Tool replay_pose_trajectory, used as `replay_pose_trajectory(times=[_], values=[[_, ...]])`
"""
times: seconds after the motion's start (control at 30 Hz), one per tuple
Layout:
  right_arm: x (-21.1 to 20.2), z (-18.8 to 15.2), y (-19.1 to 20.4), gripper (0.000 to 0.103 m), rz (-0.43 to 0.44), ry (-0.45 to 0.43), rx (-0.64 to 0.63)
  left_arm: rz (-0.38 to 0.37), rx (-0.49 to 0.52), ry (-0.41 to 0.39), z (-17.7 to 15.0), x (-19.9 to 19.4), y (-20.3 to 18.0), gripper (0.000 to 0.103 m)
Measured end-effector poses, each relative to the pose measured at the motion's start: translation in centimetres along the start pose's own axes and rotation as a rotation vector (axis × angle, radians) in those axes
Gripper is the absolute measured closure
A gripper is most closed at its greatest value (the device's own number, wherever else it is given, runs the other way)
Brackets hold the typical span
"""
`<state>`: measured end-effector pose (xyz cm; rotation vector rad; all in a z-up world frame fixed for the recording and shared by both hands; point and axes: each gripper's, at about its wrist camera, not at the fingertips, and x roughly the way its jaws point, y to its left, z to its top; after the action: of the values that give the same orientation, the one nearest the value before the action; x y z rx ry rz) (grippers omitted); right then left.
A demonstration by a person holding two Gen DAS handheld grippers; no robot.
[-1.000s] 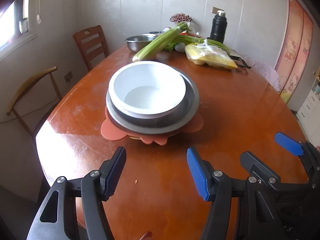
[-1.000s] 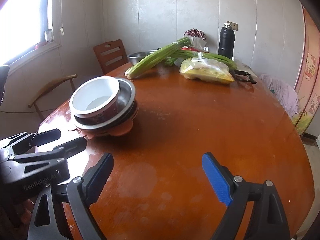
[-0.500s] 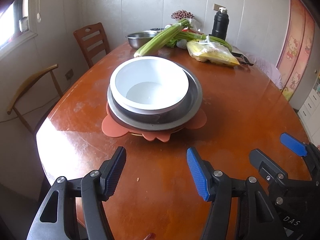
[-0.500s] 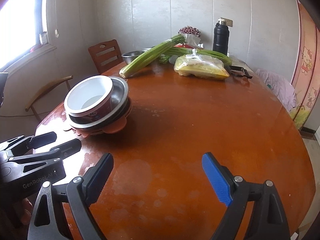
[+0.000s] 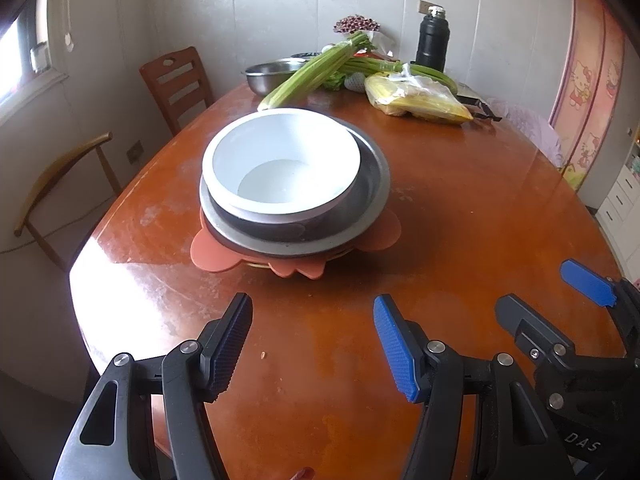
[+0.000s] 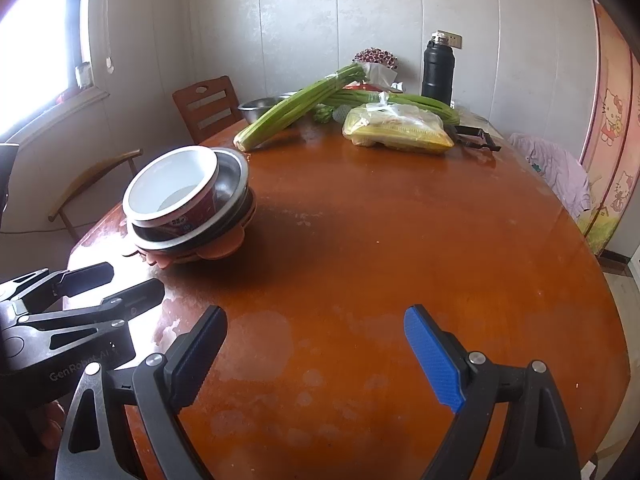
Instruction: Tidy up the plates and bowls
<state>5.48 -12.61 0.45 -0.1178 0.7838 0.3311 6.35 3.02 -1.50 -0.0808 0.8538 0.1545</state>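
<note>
A white bowl [image 5: 284,176] sits inside a steel bowl [image 5: 376,184], which rests on a dark dish and an orange scalloped plate [image 5: 216,252] on the wooden table [image 5: 460,208]. The left gripper [image 5: 312,332] hovers open in front of this stack, with nothing between its fingers. In the right wrist view the same white bowl [image 6: 172,188], steel bowl [image 6: 234,176] and orange plate [image 6: 224,248] stand at the left. The right gripper [image 6: 316,340] is open over bare table, to the right of the stack. Each gripper also shows in the other's view: the right gripper [image 5: 552,296] and the left gripper [image 6: 120,284].
At the far end lie celery stalks [image 5: 312,72], a bag of corn [image 5: 416,100], a steel basin [image 5: 272,76], a black flask [image 5: 432,44] and a peeler [image 6: 476,136]. Two chairs [image 5: 176,84] stand along the left side. A pink cloth [image 6: 556,168] hangs at the right edge.
Both views have drifted only slightly. The stack has not moved, and both grippers stay open and empty.
</note>
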Motion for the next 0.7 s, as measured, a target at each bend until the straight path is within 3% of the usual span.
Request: replay_pose_trajectory(times=[0.7], values=[[-0.34, -0.08, 0.62, 0.013, -0.022, -0.005, -0.016, 0.0, 0.006, 0.022, -0.28, 0.34, 0.01, 0.038]])
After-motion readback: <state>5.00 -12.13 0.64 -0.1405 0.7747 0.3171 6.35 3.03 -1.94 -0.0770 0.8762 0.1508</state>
